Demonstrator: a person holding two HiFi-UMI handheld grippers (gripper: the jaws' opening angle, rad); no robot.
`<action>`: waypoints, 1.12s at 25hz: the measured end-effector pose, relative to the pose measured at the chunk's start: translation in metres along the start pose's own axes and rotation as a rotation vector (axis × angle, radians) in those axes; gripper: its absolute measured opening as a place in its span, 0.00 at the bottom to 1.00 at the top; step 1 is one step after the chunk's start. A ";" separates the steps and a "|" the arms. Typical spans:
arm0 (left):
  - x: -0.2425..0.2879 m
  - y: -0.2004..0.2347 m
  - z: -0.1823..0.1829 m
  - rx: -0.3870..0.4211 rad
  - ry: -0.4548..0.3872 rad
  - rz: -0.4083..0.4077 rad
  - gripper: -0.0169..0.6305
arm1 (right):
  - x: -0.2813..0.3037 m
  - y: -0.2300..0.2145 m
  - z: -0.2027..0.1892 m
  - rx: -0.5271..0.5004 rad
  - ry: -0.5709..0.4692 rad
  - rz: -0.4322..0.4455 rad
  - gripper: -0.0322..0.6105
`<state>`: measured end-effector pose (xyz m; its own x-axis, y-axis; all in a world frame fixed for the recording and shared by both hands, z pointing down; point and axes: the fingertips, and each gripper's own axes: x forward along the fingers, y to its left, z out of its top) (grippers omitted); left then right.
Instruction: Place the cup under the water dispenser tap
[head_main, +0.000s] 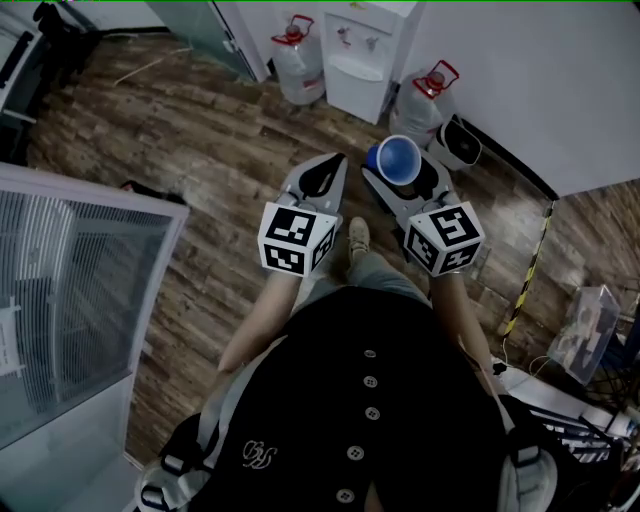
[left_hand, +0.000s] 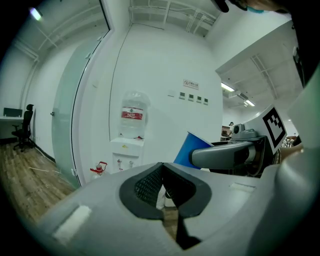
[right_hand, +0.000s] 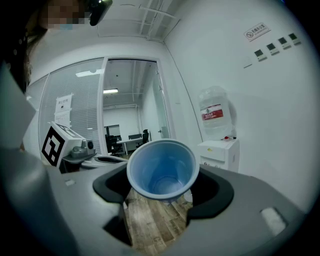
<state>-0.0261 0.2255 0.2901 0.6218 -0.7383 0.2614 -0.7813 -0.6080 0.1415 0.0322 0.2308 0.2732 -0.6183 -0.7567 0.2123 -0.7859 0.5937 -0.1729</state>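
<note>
Two claws are held out side by side in front of the person, above a wooden plank floor (head_main: 200, 130). The right claw (head_main: 398, 178) pinches a blue cup (head_main: 399, 160) between its jaws; in the right gripper view the cup's open mouth faces back toward the camera, the inside looks empty, and the dark pads press on its sides. The left claw (head_main: 322, 180) carries nothing: the left gripper view shows its textured pads pressed together, with only floor and wall beyond them. From that same view the cup's blue side juts up from the neighbouring claw at the right.

Ahead, against a white wall (head_main: 520, 80), stands the white water dispenser (head_main: 368, 60), with an inverted bottle (right_hand: 214, 112) bearing a red label on top. The cup is well apart from the dispenser and not under its taps (head_main: 357, 38), which show as small red and pale spouts on the front panel. Two large spare water bottles with red handles rest on the floor, one (head_main: 298, 62) just left of the dispenser and one (head_main: 428, 100) just right of it. A glass partition (head_main: 70, 300) stands at the person's left
</note>
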 end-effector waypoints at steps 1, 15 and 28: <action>0.008 0.005 0.004 -0.001 0.001 0.003 0.03 | 0.007 -0.007 0.004 -0.001 -0.001 0.004 0.57; 0.120 0.068 0.047 -0.036 -0.028 0.059 0.03 | 0.087 -0.097 0.044 -0.037 -0.005 0.074 0.57; 0.147 0.073 0.036 -0.083 0.010 0.050 0.03 | 0.103 -0.122 0.027 0.013 0.047 0.071 0.57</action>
<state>0.0109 0.0621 0.3044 0.5821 -0.7636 0.2794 -0.8131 -0.5443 0.2064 0.0644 0.0734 0.2905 -0.6726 -0.6987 0.2438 -0.7399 0.6418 -0.2017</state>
